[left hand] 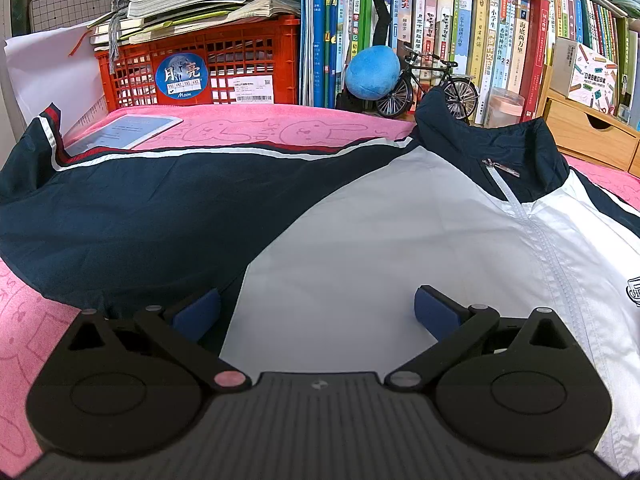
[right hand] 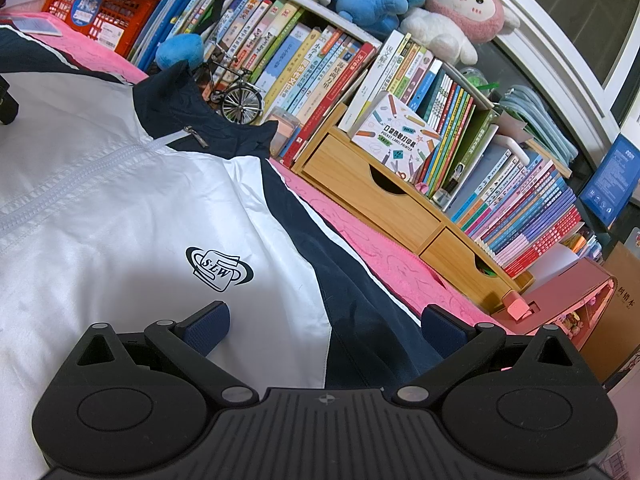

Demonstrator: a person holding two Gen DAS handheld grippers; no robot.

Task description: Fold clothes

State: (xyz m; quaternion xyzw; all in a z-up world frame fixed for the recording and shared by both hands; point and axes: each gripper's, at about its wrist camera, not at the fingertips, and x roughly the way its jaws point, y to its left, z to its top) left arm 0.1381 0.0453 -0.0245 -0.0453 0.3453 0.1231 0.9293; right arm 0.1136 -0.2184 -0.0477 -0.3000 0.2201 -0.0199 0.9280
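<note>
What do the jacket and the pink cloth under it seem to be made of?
The jacket looks like thin woven synthetic, perhaps nylon or polyester: smooth, faintly shiny, with crisp creases. The pink cloth looks like soft terry towelling: matte, fuzzy, with embossed cartoon outlines.

We read "S·L·W" in the dark crest (right hand: pixel 219 269) on the white jacket (right hand: pixel 120 216) chest. The round blue sticker (left hand: pixel 182 76) on the red crate (left hand: pixel 256 52) says "月亮" and "Moon". At two o'clock, the white box (right hand: pixel 394 140) reads "POCKET LABEL PRINTER".
</note>
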